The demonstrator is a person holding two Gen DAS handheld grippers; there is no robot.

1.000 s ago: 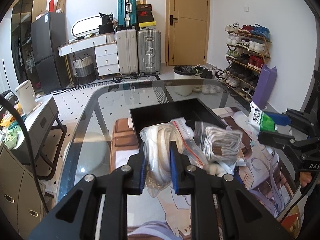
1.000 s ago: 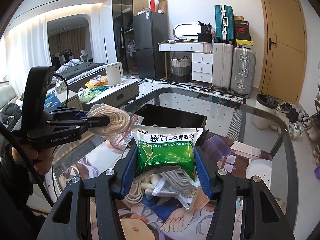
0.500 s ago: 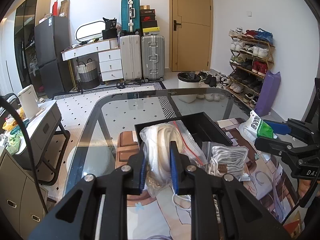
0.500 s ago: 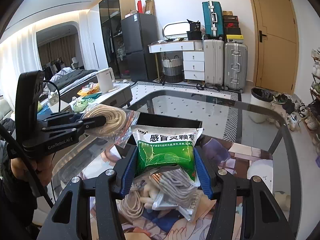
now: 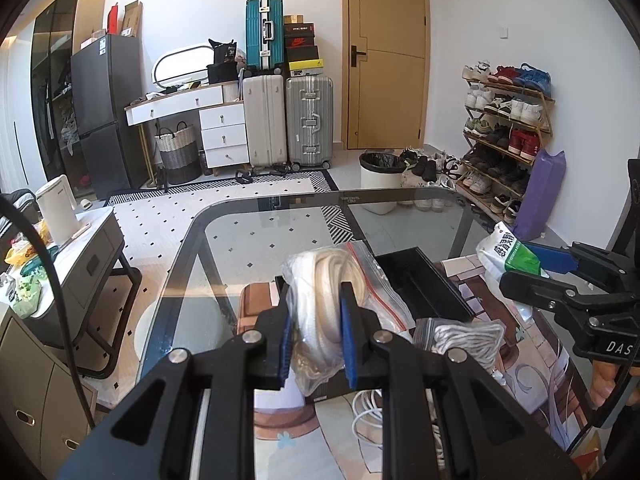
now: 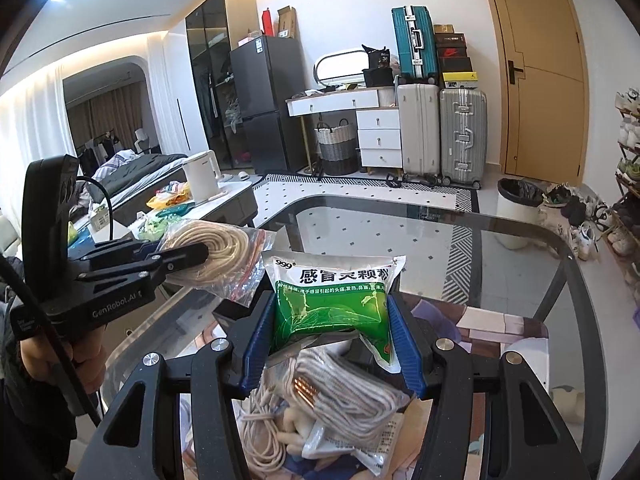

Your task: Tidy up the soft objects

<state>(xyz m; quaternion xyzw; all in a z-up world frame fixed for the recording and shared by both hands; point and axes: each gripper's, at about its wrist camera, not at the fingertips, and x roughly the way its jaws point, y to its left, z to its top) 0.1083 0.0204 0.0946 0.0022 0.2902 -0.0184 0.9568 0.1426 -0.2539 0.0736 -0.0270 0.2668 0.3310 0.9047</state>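
Note:
My left gripper (image 5: 314, 320) is shut on a clear zip bag of coiled white rope (image 5: 326, 280) and holds it above the near end of the black box (image 5: 420, 284). It also shows in the right wrist view (image 6: 188, 258) with the rope bag (image 6: 216, 248). My right gripper (image 6: 332, 320) is shut on a green and white medicine packet (image 6: 332, 300), held above the pile; the packet also shows in the left wrist view (image 5: 508, 252). Bagged cable bundles (image 6: 344, 404) lie on the table mat below.
The glass table (image 5: 272, 224) has a printed mat (image 5: 532, 360) under the pile. Loose white cable (image 5: 368, 420) lies near the front. A side cabinet with a kettle (image 5: 58, 208) stands left. Suitcases, a bin and a shoe rack stand beyond.
Both grippers have risen with their loads. The rope bag and the medicine packet sit higher above the box and pile. The views look further across the room.

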